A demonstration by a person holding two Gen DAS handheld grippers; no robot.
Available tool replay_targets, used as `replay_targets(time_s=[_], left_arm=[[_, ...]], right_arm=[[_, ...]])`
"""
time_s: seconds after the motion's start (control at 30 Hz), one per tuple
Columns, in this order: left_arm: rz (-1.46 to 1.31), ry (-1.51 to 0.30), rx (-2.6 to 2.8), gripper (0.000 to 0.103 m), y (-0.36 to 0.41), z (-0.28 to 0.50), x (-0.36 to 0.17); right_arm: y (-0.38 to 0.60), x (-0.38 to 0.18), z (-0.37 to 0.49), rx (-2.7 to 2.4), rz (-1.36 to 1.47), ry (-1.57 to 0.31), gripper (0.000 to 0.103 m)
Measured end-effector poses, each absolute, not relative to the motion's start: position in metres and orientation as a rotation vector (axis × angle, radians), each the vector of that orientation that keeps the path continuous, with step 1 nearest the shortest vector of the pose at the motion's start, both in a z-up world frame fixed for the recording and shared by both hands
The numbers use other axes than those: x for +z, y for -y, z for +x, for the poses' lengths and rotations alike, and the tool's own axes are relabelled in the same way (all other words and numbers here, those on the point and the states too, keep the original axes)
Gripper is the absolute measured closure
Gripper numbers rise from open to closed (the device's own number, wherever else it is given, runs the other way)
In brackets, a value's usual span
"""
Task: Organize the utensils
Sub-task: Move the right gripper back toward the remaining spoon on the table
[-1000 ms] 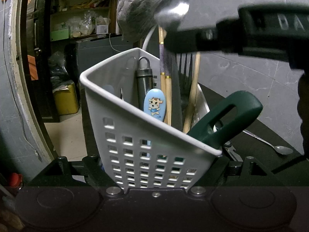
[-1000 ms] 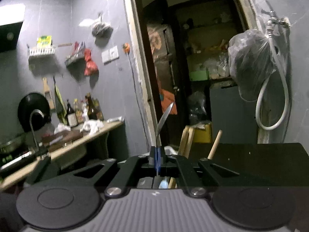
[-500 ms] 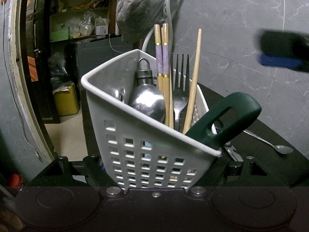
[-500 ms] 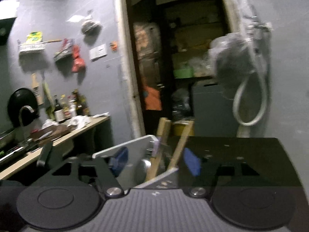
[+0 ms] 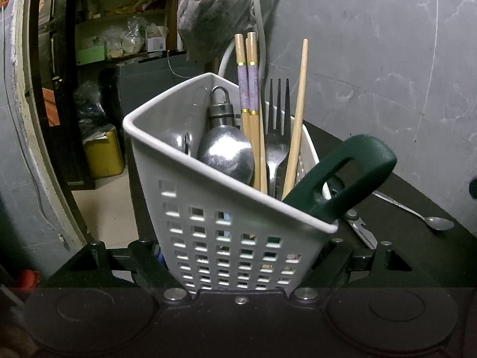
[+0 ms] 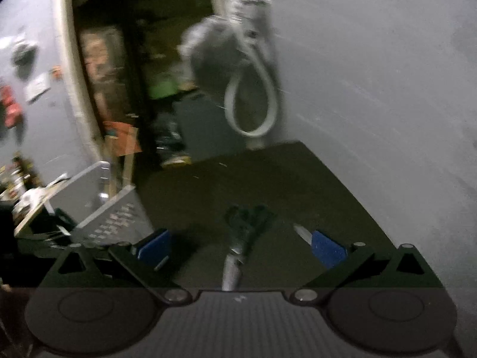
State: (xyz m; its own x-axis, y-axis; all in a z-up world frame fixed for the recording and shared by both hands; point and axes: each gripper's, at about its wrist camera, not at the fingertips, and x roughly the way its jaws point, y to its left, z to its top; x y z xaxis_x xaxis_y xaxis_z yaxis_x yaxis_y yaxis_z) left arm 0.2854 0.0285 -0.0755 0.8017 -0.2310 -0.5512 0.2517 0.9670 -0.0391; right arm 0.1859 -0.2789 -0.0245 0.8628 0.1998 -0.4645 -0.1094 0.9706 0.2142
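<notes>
My left gripper point(image 5: 238, 256) is shut on the lower part of a white perforated basket point(image 5: 184, 208), which stands tilted. In it stand a large steel spoon point(image 5: 226, 155) bowl up, purple-banded chopsticks point(image 5: 249, 89), a fork point(image 5: 278, 137), a plain chopstick point(image 5: 298, 113) and a dark green handle point(image 5: 342, 179). The right wrist view is blurred. My right gripper point(image 6: 241, 249) hangs low over the black table point(image 6: 268, 179), jaws opening. A metal folding tool point(image 6: 241, 238) lies between its blue pads point(image 6: 328, 249), untouched. The basket point(image 6: 113, 208) is to its left.
A small spoon point(image 5: 438, 223) and the folding tool point(image 5: 357, 229) lie on the table right of the basket. A grey wall runs along the right. A tap with a hose and a plastic bag point(image 5: 214, 15) hangs behind. A doorway with shelves opens at the left.
My right gripper held the large spoon above the basket, let it drop in, then opened and swung right and down over the folding tool. The left gripper and basket stayed still.
</notes>
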Motion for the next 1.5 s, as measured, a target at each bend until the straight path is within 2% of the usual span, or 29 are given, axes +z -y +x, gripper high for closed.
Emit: replay_targets(time_s=[0.43, 0.8, 1.5], left_arm=[[0.04, -0.602, -0.241, 0.02, -0.027, 0.283, -0.068], [0.049, -0.608, -0.213, 0.02, -0.019, 0.277, -0.067], [0.046, -0.616, -0.205, 0.019, -0.015, 0.278, -0.064]], right_arm=[[0.338, -0.081, 0.176, -0.155, 0.482, -0.653, 0.0], [0.346, -0.11, 0.194, -0.235, 0.482, -0.648, 0.0], [0.335, -0.125, 0.231, -0.4, 0.492, -0.622, 0.0]])
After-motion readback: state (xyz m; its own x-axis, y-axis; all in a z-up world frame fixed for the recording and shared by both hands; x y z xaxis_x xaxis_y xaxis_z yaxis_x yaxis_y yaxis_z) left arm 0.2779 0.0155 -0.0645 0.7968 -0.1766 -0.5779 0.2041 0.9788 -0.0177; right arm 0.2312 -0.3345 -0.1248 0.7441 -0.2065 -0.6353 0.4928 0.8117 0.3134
